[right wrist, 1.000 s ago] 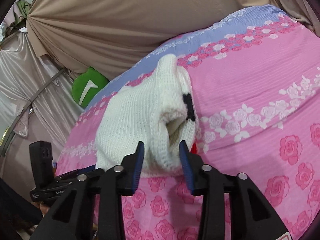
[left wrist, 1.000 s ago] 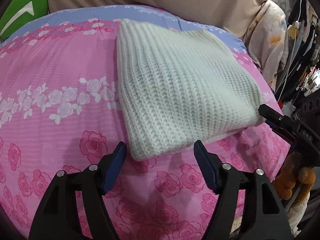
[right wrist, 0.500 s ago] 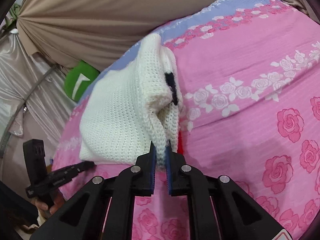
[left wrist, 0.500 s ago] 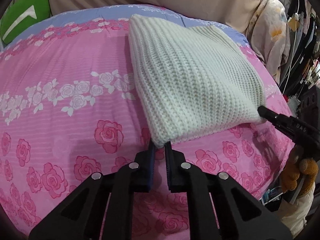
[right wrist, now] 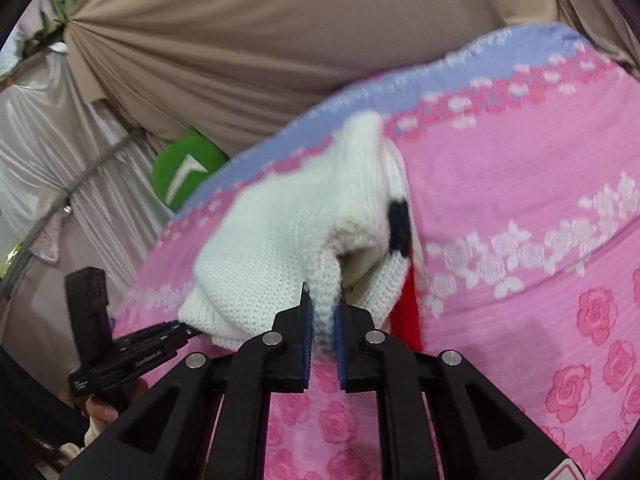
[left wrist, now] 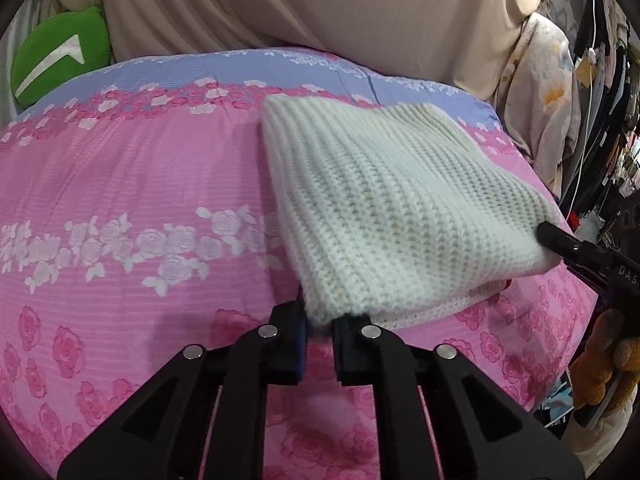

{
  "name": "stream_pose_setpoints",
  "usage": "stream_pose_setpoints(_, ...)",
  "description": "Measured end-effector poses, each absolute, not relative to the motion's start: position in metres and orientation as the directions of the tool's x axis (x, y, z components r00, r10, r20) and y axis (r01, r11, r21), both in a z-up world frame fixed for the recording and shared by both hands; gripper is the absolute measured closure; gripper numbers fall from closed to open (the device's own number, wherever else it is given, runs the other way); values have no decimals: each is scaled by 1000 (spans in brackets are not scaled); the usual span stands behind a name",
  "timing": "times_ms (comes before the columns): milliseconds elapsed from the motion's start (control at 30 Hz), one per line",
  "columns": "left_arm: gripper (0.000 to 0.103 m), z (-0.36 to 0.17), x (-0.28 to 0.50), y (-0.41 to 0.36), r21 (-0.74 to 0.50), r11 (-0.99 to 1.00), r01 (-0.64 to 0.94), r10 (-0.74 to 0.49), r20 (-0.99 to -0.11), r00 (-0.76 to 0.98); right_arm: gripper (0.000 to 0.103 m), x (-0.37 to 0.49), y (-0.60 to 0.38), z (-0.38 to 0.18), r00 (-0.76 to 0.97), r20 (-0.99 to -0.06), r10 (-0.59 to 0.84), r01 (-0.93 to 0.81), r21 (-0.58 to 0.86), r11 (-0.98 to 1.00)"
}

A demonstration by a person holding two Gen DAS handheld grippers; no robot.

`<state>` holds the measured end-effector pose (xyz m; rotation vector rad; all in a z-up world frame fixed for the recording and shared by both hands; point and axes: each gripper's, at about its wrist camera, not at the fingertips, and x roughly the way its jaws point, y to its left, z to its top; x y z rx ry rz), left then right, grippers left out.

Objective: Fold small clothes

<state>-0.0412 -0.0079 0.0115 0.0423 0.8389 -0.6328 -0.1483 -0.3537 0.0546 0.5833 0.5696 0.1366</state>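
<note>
1. The white knit sweater (left wrist: 400, 216) lies on the bed (left wrist: 140, 184), near its far edge, with its near edge lifted up.
2. The left gripper (left wrist: 320, 330) has its fingers clenched on one near corner of the sweater.
3. The right gripper (right wrist: 322, 330) pinches the other near corner.
4. A green cushion (left wrist: 60, 54) sits past the bed's far corner.
</note>
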Motion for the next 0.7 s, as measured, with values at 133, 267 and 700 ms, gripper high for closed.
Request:
stream_pose_setpoints(133, 95, -10, -32, 11, -207, 835, 510, -461, -770, 442, 96, -134, -363, 13, 743, -620, 252, 149, 520, 841)
stream_pose_setpoints(267, 95, -19, -42, 4, -167, 841, 515, -435, -774, 460, 93, -139, -357, 5, 729, -624, 283, 135, 536, 834)
stream_pose_setpoints(700, 71, 55, -59, 11, -246, 774, 583, -580, -645, 498, 54, -65, -368, 64, 783, -574, 241, 88, 485, 870)
